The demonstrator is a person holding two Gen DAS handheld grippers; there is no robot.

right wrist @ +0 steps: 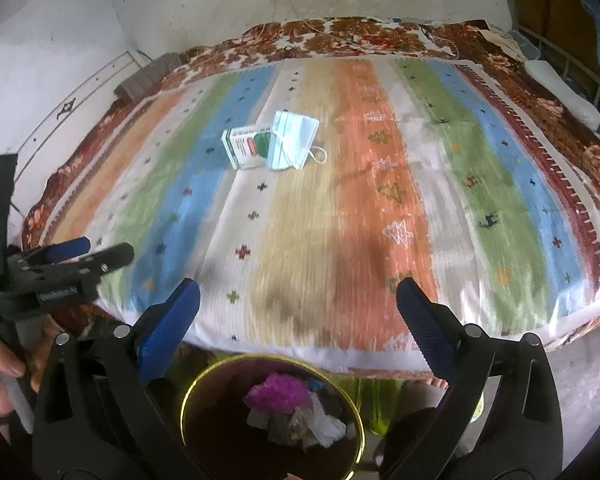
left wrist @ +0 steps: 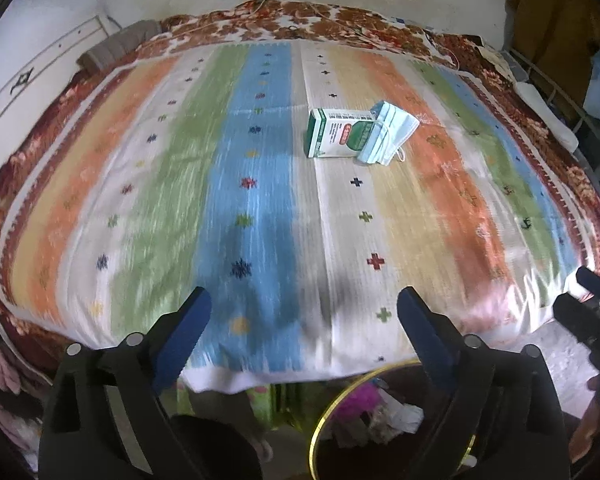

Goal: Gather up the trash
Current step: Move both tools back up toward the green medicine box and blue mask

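Left wrist view showed the left gripper (left wrist: 304,320) released, its two blue-padded fingers (left wrist: 184,332) spread wide with nothing between them, held low above the near edge of the bed; the right gripper (right wrist: 298,312) was released in the same way, also with nothing in its grasp, and it hung almost over the bin (right wrist: 204,376) on the floor; I judged that both tools were kept near the bin because it was the place where the trash should go, and that they pointed toward the middle of the bed because the remaining trash lay there; the bin, dark with a golden rim, stood just beside the foot of the bed and already held some crumpled things, among them a purple-pink lump (right wrist: 278,392) and pale scraps, which I could not identify further; the task's things were well apart from both grippers, on the striped blanket (left wrist: 260,208); they were a small box (left wrist: 332,132), white and green with a red mark on its face, lying on its side, and a light blue face mask (left wrist: 392,132) which rested partly on the box and touched it; the mask looked folded and soft, with a white ear loop (right wrist: 320,156) lying loose on the blanket; the box looked light and stiff, so probably easy to pinch; both pictures were somewhat blurred, therefore the print on the box was not readable.
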